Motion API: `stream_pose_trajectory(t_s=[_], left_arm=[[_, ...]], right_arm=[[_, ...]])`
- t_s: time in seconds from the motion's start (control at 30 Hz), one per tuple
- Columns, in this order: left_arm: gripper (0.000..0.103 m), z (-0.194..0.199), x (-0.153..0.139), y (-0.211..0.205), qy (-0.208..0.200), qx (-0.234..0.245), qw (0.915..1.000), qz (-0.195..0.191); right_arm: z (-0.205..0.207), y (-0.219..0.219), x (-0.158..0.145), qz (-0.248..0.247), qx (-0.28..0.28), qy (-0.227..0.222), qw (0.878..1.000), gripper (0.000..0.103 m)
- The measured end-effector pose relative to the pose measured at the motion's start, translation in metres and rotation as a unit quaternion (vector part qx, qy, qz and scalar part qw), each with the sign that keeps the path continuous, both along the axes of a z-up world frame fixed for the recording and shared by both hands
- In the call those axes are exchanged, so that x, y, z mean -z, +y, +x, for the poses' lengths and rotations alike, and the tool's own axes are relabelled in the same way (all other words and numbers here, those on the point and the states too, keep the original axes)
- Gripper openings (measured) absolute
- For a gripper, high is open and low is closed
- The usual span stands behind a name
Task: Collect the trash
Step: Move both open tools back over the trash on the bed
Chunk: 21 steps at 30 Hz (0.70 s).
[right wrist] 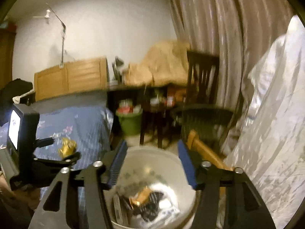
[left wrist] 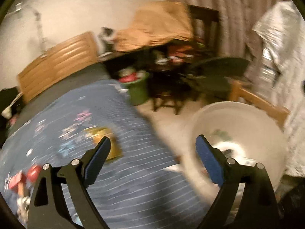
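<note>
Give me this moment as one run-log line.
left tool: open, empty | right tool: open, over white bucket | yellow wrapper: on bed

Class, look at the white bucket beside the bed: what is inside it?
The white bucket holds a pile of crumpled trash: white paper, dark scraps and a shiny golden-brown wrapper. Whatever lies under that pile, and the bottom, is covered.

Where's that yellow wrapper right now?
The yellow wrapper lies on the blue bedspread, just beyond the left tongs, left of the white bucket; the right wrist view shows it lower left.
</note>
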<state>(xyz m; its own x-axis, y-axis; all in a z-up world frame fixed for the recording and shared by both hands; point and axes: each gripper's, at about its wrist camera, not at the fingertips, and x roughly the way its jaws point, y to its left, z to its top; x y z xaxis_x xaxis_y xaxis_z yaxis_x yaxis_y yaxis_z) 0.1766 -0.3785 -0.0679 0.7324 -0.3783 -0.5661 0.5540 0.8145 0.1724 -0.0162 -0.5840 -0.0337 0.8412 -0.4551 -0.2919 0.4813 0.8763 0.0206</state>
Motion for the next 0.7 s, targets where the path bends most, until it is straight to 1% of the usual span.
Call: stream_pose_trajectory(t_s=[0.03, 0.13, 0.2, 0.33, 0.47, 0.5, 0.57, 0.6, 0.67, 0.7], left_arm=[[0.088, 0.0, -0.001, 0.013, -0.005, -0.016, 0.9998, -0.003], [0.088, 0.001, -0.004, 0.054, -0.017, -0.059, 0.9981, -0.012], [0.089, 0.002, -0.008, 0.079, -0.022, -0.082, 0.9962, -0.019], [0.09, 0.002, -0.016, 0.137, -0.027, -0.128, 0.991, -0.031], [0.091, 0.002, -0.019, 0.199, -0.021, -0.178, 0.9829, -0.043], [0.091, 0.002, -0.019, 0.222, -0.016, -0.198, 0.9789, -0.045], [0.091, 0.003, -0.018, 0.249, -0.009, -0.226, 0.9729, -0.049], [0.091, 0.004, -0.015, 0.275, -0.001, -0.25, 0.9667, -0.055], [0.091, 0.004, -0.012, 0.305, 0.009, -0.279, 0.9581, -0.063], [0.091, 0.004, -0.008, 0.33, 0.019, -0.303, 0.9501, -0.072]], right_arm=[[-0.001, 0.008, 0.001, -0.008, -0.002, -0.01, 1.0, 0.065], [-0.001, 0.037, 0.004, -0.024, -0.012, -0.03, 0.999, 0.066], [0.001, 0.054, 0.007, -0.025, -0.024, -0.033, 0.999, 0.068], [0.015, 0.085, 0.019, -0.002, -0.057, -0.021, 0.998, 0.075], [0.033, 0.121, 0.032, 0.033, -0.097, 0.002, 0.995, 0.077], [0.037, 0.129, 0.035, 0.037, -0.105, 0.006, 0.994, 0.077], [0.047, 0.15, 0.042, 0.049, -0.128, 0.018, 0.99, 0.078], [0.052, 0.162, 0.046, 0.054, -0.141, 0.025, 0.988, 0.078], [0.06, 0.181, 0.052, 0.061, -0.16, 0.036, 0.985, 0.079], [0.065, 0.192, 0.056, 0.065, -0.169, 0.043, 0.982, 0.079]])
